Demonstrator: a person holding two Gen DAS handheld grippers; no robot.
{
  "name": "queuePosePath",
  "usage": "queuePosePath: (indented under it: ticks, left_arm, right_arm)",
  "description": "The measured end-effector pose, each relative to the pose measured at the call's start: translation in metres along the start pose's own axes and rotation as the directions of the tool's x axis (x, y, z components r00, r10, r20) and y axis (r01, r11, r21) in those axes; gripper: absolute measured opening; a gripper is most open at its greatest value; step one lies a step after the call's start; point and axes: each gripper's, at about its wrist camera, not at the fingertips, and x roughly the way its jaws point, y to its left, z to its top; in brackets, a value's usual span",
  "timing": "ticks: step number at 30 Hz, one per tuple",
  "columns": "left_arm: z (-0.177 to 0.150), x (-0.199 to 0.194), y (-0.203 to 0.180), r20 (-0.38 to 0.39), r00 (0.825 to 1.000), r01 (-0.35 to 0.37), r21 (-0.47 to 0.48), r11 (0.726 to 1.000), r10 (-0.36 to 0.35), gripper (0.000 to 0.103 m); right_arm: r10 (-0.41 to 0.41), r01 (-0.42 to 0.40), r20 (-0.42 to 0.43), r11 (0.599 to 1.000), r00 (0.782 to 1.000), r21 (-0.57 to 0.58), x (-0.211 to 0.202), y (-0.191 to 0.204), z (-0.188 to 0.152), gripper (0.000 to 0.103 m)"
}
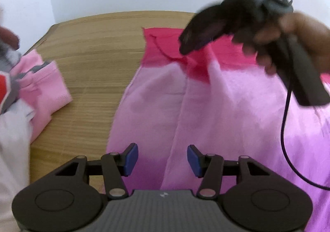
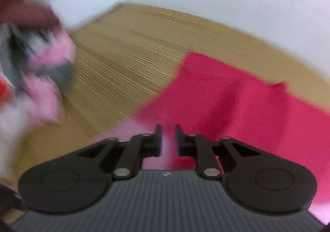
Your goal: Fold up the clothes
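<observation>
A garment that fades from light pink to deep red-pink (image 1: pixel 216 104) lies spread on the wooden table (image 1: pixel 92 50). My left gripper (image 1: pixel 163 159) is open and empty, low over the garment's near part beside a lengthwise fold line. My right gripper (image 1: pixel 185 46) shows in the left wrist view, held in a hand above the garment's red far end. In the right wrist view the right gripper (image 2: pixel 168 141) has its jaws a narrow gap apart with nothing between them, above the red part (image 2: pixel 237 104). That view is blurred.
A pile of other clothes in pink, grey, white and red (image 1: pixel 26 91) lies at the table's left side and shows blurred in the right wrist view (image 2: pixel 37 71). White walls meet in a corner behind the table. A black cable (image 1: pixel 285 128) hangs from the right gripper.
</observation>
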Motion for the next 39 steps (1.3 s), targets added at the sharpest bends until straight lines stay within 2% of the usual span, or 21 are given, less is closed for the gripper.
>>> queuePosePath:
  ticks: [3, 13, 16, 18, 19, 20, 22, 24, 26, 28, 29, 30, 31, 32, 33, 36, 39]
  left_arm:
    - [0.007, 0.01, -0.004, 0.008, 1.0, 0.029, 0.017, 0.999, -0.029, 0.055]
    - [0.024, 0.027, -0.009, 0.043, 0.996, 0.081, 0.069, 0.994, -0.084, 0.055]
    - [0.028, 0.035, -0.007, 0.041, 0.995, 0.094, 0.065, 0.994, -0.096, 0.055]
    - [0.031, 0.04, -0.004, 0.038, 0.994, 0.1, 0.061, 0.993, -0.103, 0.056]
    - [0.031, 0.042, -0.003, 0.036, 0.994, 0.101, 0.059, 0.993, -0.103, 0.056]
    - [0.032, 0.045, -0.001, 0.034, 0.994, 0.101, 0.056, 0.993, -0.103, 0.056]
    - [0.033, 0.049, 0.002, 0.035, 0.995, 0.094, 0.05, 0.994, -0.096, 0.059]
    - [0.034, 0.052, 0.006, 0.042, 0.994, 0.103, 0.042, 0.994, -0.105, 0.061]
    - [0.035, 0.053, 0.01, 0.048, 0.99, 0.134, 0.032, 0.99, -0.136, 0.065]
    - [0.037, 0.054, 0.014, 0.05, 0.986, 0.161, 0.015, 0.987, -0.162, 0.065]
    - [0.038, 0.055, 0.016, 0.052, 0.983, 0.175, 0.006, 0.985, -0.175, 0.062]
    - [0.038, 0.054, 0.02, 0.052, 0.981, 0.188, -0.008, 0.982, -0.187, 0.054]
    - [0.038, 0.052, 0.025, 0.041, 0.979, 0.2, -0.026, 0.979, -0.199, 0.025]
    - [0.038, 0.05, 0.029, 0.03, 0.977, 0.212, -0.045, 0.976, -0.211, 0.005]
    - [0.037, 0.048, 0.035, 0.019, 0.977, 0.214, -0.063, 0.975, -0.214, 0.005]
    - [0.033, 0.034, 0.059, -0.009, 0.995, 0.093, -0.132, 0.987, -0.095, 0.004]
    - [0.028, 0.029, 0.079, -0.044, 0.999, 0.012, -0.162, 0.987, -0.019, 0.004]
  right_arm:
    - [-0.026, 0.027, -0.045, 1.0, 0.999, 0.012, 0.016, -0.001, -0.009, 0.024]
    - [0.039, -0.02, -0.104, 0.985, 0.994, 0.172, 0.027, -0.02, -0.016, 0.025]
    - [0.023, -0.011, -0.092, 0.992, 0.996, 0.128, 0.03, -0.015, -0.015, 0.029]
    - [0.032, -0.022, -0.081, 0.992, 0.996, 0.122, 0.032, -0.015, -0.015, 0.027]
    - [0.049, -0.038, -0.074, 0.989, 0.996, 0.144, 0.032, -0.018, -0.014, 0.011]
    - [0.068, -0.056, -0.065, 0.984, 0.996, 0.17, 0.032, -0.022, -0.013, 0.005]
    - [0.129, -0.117, -0.036, 0.966, 0.991, 0.232, 0.029, -0.031, -0.012, 0.005]
    - [0.223, -0.218, 0.019, 0.926, 0.975, 0.309, 0.022, -0.043, -0.01, 0.005]
    - [0.311, -0.323, 0.093, 0.868, 0.946, 0.378, 0.016, -0.055, -0.006, 0.005]
    - [0.364, -0.396, 0.157, 0.819, 0.918, 0.415, 0.01, -0.063, 0.001, 0.005]
    - [0.382, -0.424, 0.184, 0.8, 0.906, 0.424, 0.008, -0.066, 0.005, 0.005]
    - [0.395, -0.445, 0.204, 0.788, 0.896, 0.426, 0.006, -0.068, 0.009, 0.005]
    - [0.402, -0.456, 0.215, 0.783, 0.89, 0.422, 0.006, -0.068, 0.012, 0.005]
    - [0.404, -0.459, 0.219, 0.786, 0.888, 0.413, 0.007, -0.068, 0.015, 0.005]
    - [0.405, -0.46, 0.218, 0.79, 0.888, 0.405, 0.009, -0.067, 0.017, 0.005]
    - [0.426, -0.476, 0.212, 0.788, 0.879, 0.391, 0.02, -0.062, 0.023, 0.005]
    - [0.452, -0.495, 0.204, 0.777, 0.868, 0.389, 0.034, -0.053, 0.023, 0.005]
